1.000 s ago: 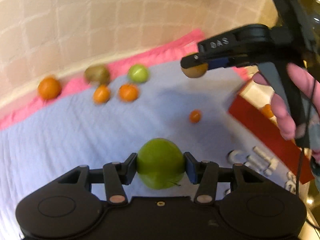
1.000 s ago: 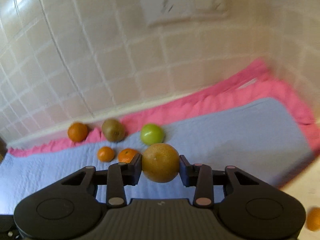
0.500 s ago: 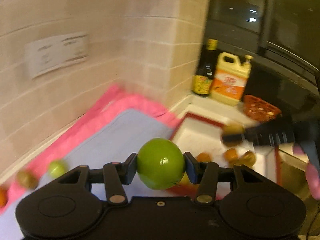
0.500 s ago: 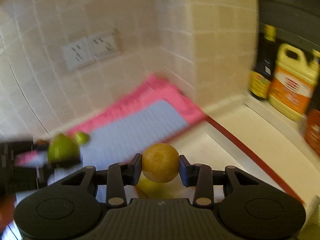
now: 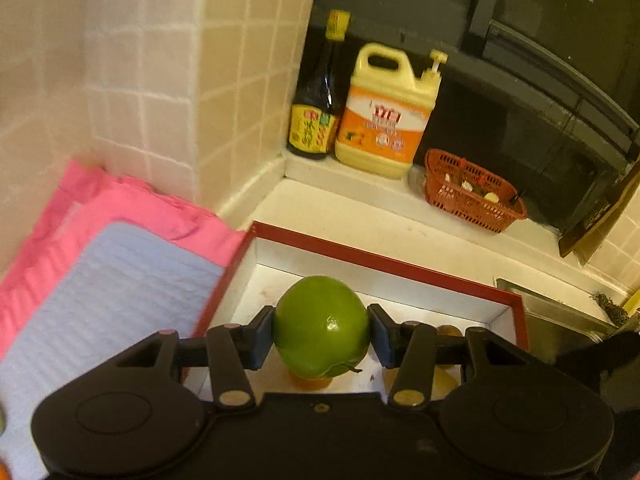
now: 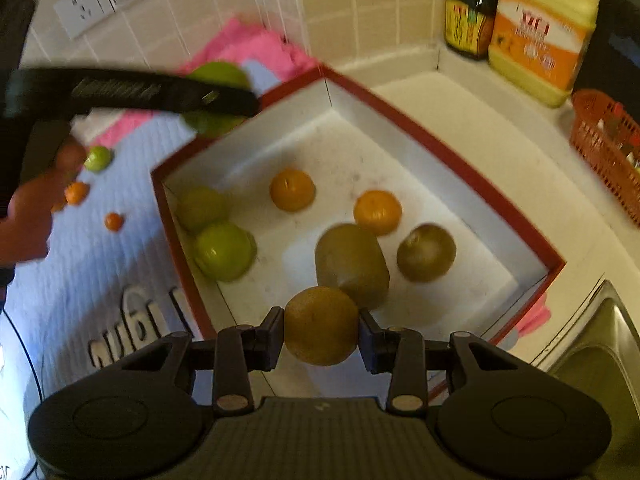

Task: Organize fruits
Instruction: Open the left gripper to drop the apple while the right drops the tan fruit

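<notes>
My left gripper is shut on a green apple and holds it above the red-rimmed white box. In the right wrist view the left gripper hangs over the box's far left corner. My right gripper is shut on a brown kiwi above the box's near edge. Inside the box lie two green apples, two oranges and two kiwis.
A blue mat on a pink cloth lies left of the box, with a green apple and small oranges on it. A soy bottle, a yellow jug and a red basket stand behind. A sink is on the right.
Both grippers have swung right from the mat to above the box, each still holding its fruit. The right gripper now looks down into the box.
</notes>
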### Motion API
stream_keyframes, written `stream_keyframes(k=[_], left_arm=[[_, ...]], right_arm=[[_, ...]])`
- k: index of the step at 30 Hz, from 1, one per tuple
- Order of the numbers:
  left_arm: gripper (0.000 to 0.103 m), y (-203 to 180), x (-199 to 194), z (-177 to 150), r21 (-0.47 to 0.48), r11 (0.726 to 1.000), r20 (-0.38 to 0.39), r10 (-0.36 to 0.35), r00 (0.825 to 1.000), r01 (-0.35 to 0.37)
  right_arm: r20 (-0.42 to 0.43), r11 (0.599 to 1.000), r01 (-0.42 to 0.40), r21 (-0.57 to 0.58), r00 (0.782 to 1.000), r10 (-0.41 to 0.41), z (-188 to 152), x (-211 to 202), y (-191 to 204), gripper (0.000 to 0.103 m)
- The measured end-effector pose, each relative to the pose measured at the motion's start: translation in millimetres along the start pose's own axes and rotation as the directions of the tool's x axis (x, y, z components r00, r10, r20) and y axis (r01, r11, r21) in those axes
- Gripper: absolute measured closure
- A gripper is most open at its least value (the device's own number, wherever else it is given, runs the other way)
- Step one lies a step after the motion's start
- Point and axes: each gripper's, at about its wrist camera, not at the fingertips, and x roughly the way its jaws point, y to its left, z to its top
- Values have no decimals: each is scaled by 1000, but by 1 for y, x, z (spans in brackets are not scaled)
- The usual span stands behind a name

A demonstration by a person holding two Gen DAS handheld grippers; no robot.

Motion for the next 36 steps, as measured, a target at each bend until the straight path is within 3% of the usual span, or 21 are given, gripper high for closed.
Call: stream_keyframes(k=[10, 18, 21, 23, 27, 32, 36], left_arm=[[44, 20, 93, 7, -49, 999, -163, 0, 987, -8], [43, 23, 106, 0, -46, 999, -186, 1, 983, -10], [41, 23, 99, 1, -49, 999, -163, -12, 987, 4], [29, 22, 95, 2, -51, 999, -153, -16, 988, 9], [29, 16, 72, 2, -16, 1000, -115, 0, 993, -2], [29, 20, 25, -5, -20, 1000, -42, 10, 999, -11], [29, 30, -16, -12, -45, 997, 11, 63, 998, -63]], right_arm=[[-138, 999, -30, -29, 990, 26, 10, 39, 6, 62], [-183, 999, -36, -23, 983, 31, 16, 56, 10, 61], [-183, 999, -35, -18, 983, 31, 18, 57, 9, 60], [-181, 1000, -25, -8, 983, 23, 18, 56, 9, 58], [-180, 998, -56, 31, 982, 61, 17, 48, 7, 44], [-155, 999, -53, -11, 987, 51, 16, 23, 16, 43], [-98, 996, -46, -75, 994, 39, 23, -1, 31, 42]])
